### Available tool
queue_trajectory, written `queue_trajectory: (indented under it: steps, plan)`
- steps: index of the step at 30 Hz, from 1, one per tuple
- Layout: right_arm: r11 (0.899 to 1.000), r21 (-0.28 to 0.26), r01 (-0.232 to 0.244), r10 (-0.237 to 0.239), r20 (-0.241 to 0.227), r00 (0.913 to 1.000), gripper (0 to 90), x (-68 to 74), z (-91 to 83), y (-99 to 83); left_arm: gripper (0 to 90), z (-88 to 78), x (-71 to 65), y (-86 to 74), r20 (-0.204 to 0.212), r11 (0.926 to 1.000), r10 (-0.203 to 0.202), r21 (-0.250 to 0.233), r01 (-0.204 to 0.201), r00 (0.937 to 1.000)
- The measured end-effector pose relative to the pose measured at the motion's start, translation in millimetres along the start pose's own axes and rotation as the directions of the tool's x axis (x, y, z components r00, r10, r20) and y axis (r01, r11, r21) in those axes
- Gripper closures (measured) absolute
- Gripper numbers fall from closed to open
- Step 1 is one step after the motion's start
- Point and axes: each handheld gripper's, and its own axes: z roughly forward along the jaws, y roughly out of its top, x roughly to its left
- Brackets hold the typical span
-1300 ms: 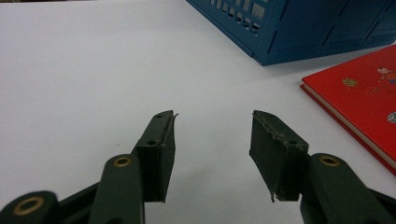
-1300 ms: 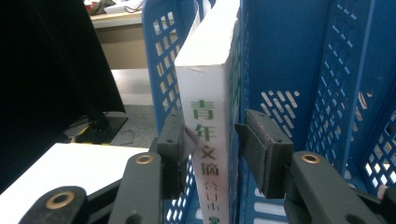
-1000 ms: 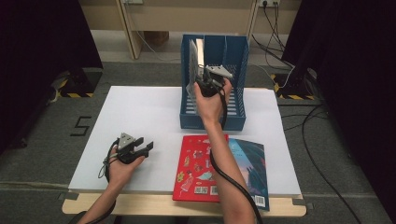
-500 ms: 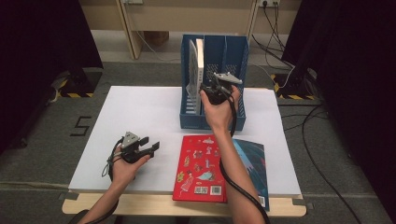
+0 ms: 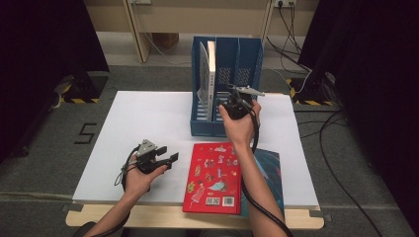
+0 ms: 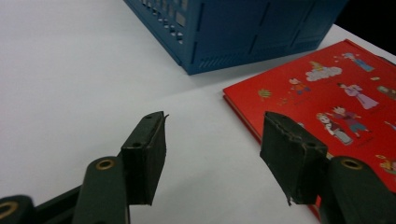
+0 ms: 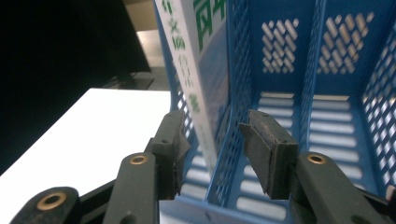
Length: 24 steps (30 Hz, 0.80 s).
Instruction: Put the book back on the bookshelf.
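A white table [image 5: 148, 118] carries a blue file rack [image 5: 249, 64] with three upright compartments, standing toward the far side. In the rack's leftmost compartment a white book [image 5: 211, 64] stands upright on its edge, its spine with green lettering facing the person; a thinner grey sheet or folder [image 5: 202, 74] leans beside it on the left. The right gripper [image 5: 236, 101] is held level in front of the rack's near edge. In the right gripper view its jaws stand apart on either side of the white book [image 7: 196, 79] and the compartment's blue divider [image 7: 224, 154], with a gap at each pad, so nothing is clamped. The middle and right compartments [image 7: 336, 116] lie open beyond it. On the near part of the table a red book [image 5: 213, 177] with cartoon figures lies flat, cover up, partly overlapping a dark teal book [image 5: 269, 173] to its right. The left gripper [image 5: 165, 159] hovers just left of the red book, pointing toward it. In the left gripper view its jaws are wide and have just been opening, with only bare table between them and the red book's [image 6: 327, 102] corner close by the right-hand jaw.
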Motion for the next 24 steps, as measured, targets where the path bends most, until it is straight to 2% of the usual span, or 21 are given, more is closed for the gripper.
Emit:
queue_trajectory:
  steps: [5,13,19,24]
  plan:
    - [0.998,0.054,-0.026,0.027,-0.022,0.9994,58.3,-14.0,-10.7,-14.4,41.0,5.2,-12.7,1.3,0.041,0.9999,0.006,0.015,-0.007,0.9991]
    - [0.988,0.140,-0.063,0.064,-0.002,0.9979,58.4,-39.4,-18.4,-39.3,46.3,16.2,-28.3,-2.4,0.091,0.9977,0.029,0.058,-0.034,0.9954]
    - [0.970,0.220,-0.103,0.103,0.012,0.9946,58.4,-55.7,-21.4,-58.4,49.0,23.4,-34.8,-7.7,0.116,0.9953,0.017,0.093,-0.028,0.9931]
    - [0.942,0.301,-0.147,0.149,0.017,0.9887,57.8,-67.0,-19.4,-73.7,50.1,27.2,-39.0,-10.8,0.132,0.9941,0.010,0.106,-0.024,0.9912]
